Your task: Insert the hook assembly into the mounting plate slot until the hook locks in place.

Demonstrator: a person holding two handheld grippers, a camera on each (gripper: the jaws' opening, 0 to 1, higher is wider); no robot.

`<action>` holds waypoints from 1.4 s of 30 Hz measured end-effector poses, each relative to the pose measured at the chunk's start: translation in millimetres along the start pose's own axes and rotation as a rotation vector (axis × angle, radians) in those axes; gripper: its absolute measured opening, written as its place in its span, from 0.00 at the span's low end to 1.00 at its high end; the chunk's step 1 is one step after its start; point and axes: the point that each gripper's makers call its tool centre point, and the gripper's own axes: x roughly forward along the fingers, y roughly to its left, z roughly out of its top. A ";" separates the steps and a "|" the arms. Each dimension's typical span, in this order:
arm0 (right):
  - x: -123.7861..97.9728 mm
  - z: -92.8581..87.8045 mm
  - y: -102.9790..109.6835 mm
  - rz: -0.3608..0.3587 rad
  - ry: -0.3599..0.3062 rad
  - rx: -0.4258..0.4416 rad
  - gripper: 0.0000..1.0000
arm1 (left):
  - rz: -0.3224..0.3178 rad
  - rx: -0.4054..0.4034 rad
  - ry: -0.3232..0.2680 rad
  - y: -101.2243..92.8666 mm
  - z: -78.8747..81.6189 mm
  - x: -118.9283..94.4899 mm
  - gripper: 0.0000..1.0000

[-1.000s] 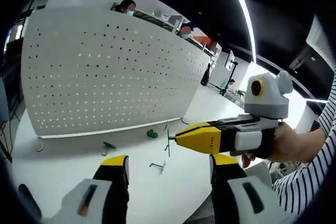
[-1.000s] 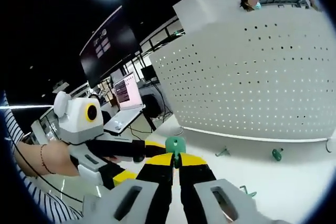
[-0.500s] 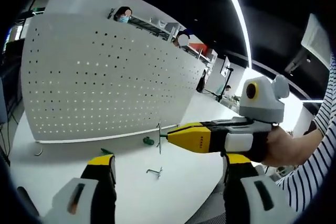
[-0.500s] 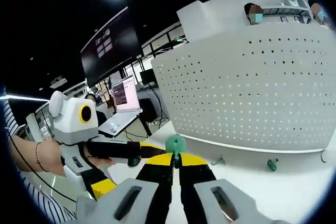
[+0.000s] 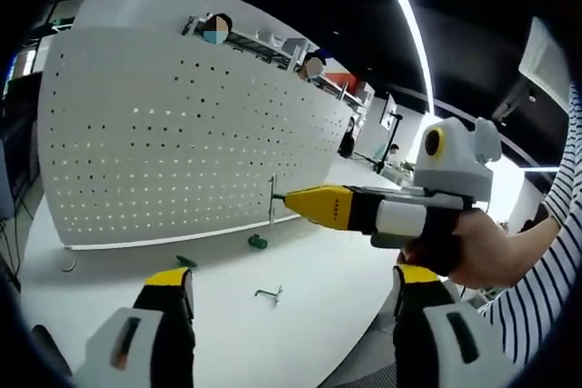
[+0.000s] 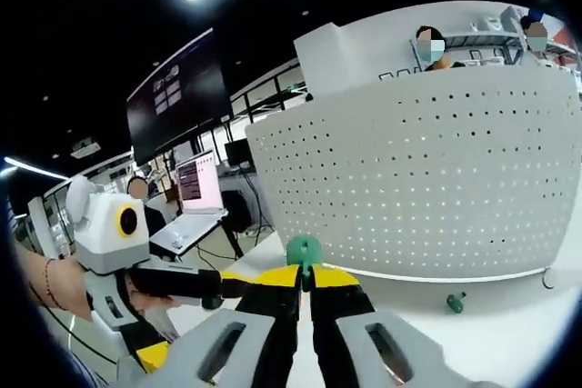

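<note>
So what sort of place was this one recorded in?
Probably an open-plan office or lab. A white table holds an upright perforated pegboard, a laptop sits on a desk behind, a large dark wall screen hangs above it, and strip lights run overhead.

A: What do the grippers look like?
B: The left gripper [image 5: 291, 293] has yellow-and-black tips on grey-white jaws. The right gripper [image 6: 305, 281] matches, with a black and white body behind.
A: And the person?
B: A striped sleeve [image 5: 550, 265], dark on white; possibly a thin bracelet [image 6: 51, 281].
</note>
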 end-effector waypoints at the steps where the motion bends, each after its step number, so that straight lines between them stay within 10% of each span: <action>1: 0.8 1.5 -1.0 -0.008 -0.008 0.000 0.00 | 0.000 -0.001 0.000 -0.1 0.0 0.0 0.95; 42: 42.9 81.4 -74.9 -0.338 -0.256 -0.028 0.00 | 0.074 -0.011 0.026 28.3 -14.0 -8.8 0.99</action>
